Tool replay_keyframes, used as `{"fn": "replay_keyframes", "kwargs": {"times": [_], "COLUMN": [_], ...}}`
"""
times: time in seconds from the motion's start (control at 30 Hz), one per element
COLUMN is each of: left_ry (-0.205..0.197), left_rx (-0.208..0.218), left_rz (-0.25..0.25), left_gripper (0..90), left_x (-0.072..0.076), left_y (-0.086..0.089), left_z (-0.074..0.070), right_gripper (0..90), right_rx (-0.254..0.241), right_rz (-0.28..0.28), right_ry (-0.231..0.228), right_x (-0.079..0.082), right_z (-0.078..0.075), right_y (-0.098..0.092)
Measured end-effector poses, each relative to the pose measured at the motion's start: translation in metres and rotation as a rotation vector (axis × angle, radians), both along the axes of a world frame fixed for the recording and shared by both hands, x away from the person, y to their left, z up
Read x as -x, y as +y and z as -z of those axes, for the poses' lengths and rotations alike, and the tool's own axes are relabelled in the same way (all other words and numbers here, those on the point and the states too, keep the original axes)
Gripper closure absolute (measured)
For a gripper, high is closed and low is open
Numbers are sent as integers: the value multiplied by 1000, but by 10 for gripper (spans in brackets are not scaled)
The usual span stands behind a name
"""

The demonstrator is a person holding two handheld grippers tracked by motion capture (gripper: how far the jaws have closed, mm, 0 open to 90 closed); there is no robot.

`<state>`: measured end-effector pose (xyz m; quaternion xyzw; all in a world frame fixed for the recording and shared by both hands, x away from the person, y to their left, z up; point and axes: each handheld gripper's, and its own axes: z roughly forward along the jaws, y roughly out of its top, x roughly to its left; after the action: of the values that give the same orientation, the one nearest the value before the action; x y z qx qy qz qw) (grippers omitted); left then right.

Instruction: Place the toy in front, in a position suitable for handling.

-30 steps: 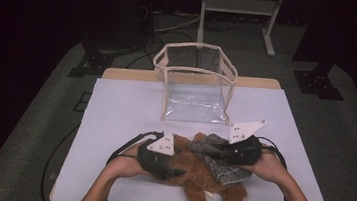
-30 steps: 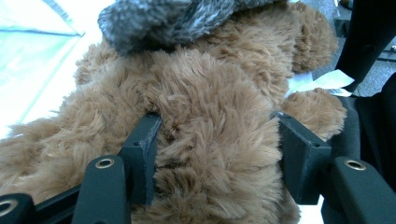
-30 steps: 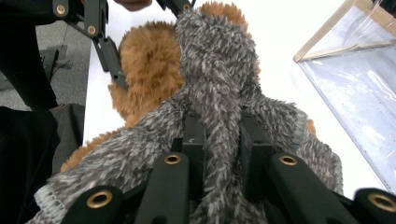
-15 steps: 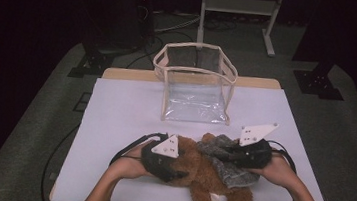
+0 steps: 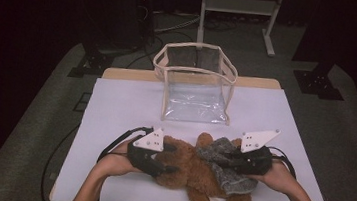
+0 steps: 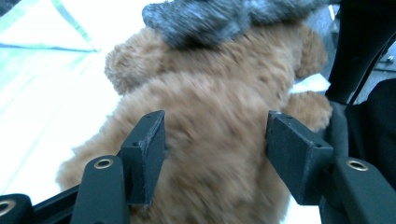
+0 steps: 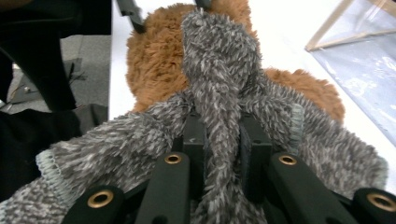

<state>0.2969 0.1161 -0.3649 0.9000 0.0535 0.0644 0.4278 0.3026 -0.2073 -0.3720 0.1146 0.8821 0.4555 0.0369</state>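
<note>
Each bare forearm ends in a black gripper: the left gripper (image 5: 167, 159) and right gripper (image 5: 224, 158) carry pale three-cornered plates, trailing black cables, brass-ringed screw holes.

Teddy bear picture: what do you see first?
A fluffy brown teddy bear lies at the near edge of the white table, wearing a grey fuzzy garment. The right gripper pinches a fold of that garment, and the left gripper straddles the bear's body. A clear bag stands open behind.
</note>
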Motion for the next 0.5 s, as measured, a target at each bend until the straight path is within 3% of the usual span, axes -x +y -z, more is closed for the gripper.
{"fn": "replay_keyframes", "kwargs": {"times": [0.17, 0.37, 0.5], "left_ry": [18, 13, 7], "left_rx": [-45, -69, -65], "left_rz": [26, 40, 38], "left_gripper": [398, 400, 399], "left_x": [2, 6, 7], "left_y": [-7, -9, -8], "left_z": [8, 10, 11], "right_gripper": [754, 754, 754], "right_rx": [26, 31, 31], "right_rz": [-6, -24, 3], "right_ry": [-38, -59, -50], "right_x": [1, -9, -15], "right_z": [-6, -10, -8], "right_y": [4, 28, 18]}}
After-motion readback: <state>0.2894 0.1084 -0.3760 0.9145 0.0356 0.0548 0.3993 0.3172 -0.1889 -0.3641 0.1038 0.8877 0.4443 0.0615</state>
